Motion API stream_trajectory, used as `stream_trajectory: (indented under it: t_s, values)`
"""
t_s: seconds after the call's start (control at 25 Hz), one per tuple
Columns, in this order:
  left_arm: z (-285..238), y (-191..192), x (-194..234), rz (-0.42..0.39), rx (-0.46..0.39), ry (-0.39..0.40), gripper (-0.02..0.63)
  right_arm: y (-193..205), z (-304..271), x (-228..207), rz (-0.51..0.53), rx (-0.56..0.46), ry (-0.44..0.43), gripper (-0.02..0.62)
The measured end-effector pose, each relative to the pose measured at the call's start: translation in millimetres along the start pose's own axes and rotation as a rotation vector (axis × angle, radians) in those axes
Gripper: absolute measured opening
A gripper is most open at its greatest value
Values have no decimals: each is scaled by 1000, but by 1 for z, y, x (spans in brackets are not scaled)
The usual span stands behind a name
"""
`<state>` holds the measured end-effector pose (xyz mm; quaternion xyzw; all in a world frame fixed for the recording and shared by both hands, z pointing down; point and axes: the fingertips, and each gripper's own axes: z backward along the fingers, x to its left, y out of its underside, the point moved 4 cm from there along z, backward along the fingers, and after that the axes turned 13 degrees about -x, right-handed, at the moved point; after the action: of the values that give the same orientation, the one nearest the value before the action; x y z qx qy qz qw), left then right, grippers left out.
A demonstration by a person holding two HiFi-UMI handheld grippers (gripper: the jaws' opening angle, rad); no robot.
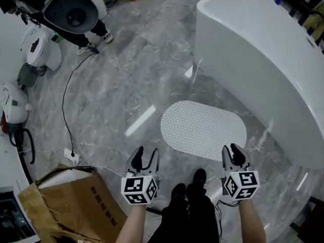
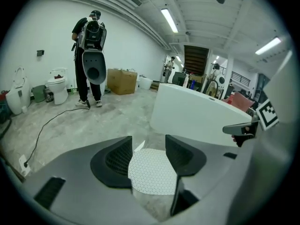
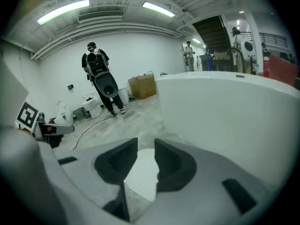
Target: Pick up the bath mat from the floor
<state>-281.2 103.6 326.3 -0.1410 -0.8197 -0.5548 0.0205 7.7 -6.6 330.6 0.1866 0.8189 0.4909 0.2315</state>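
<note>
Bath mat point(image 1: 202, 128) ahead of open fingers, nothing gripped.
Left gripper point(image 1: 146, 153) fingers point(image 2: 112, 161) are held wide apart, right gripper point(image 1: 231, 150) fingers point(image 3: 117, 163) less so; both pairs are kept off it.

Glossy grey marble floor point(image 1: 131, 75) with streaks of reflected light; white bathtub point(image 1: 263, 70) on the right; toilets point(image 2: 58, 88) by the white wall point(image 2: 42, 36); black cable point(image 1: 63, 105) running to a power strip point(image 1: 71, 156); torn cardboard box point(image 1: 76, 201) at lower left; tube lights point(image 2: 169, 20) overhead; a person point(image 2: 80, 83) standing far off
</note>
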Motion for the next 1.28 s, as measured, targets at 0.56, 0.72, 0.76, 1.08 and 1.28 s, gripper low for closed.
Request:
stream_trajectory:
  t_s: [0.56,0.72,0.76,1.08,1.28]
  values:
    - [-142,262,66,-51,31,22,230,215,-209,0,58,-55,-268,104]
    - [-177,312,82,-60,30,5,250,259,-241,-2,66,-68,-305,104]
    - [-186,324,86,-61,32,1,256,269,-248,-2,69,-69,-312,104]
    - [-242,372,115,-56,69,-49,281,304,-276,-7,79,-63,-326,104]
    - [-268,382,125,-63,111,-71,284,310,-282,-6,62,-52,-324,104]
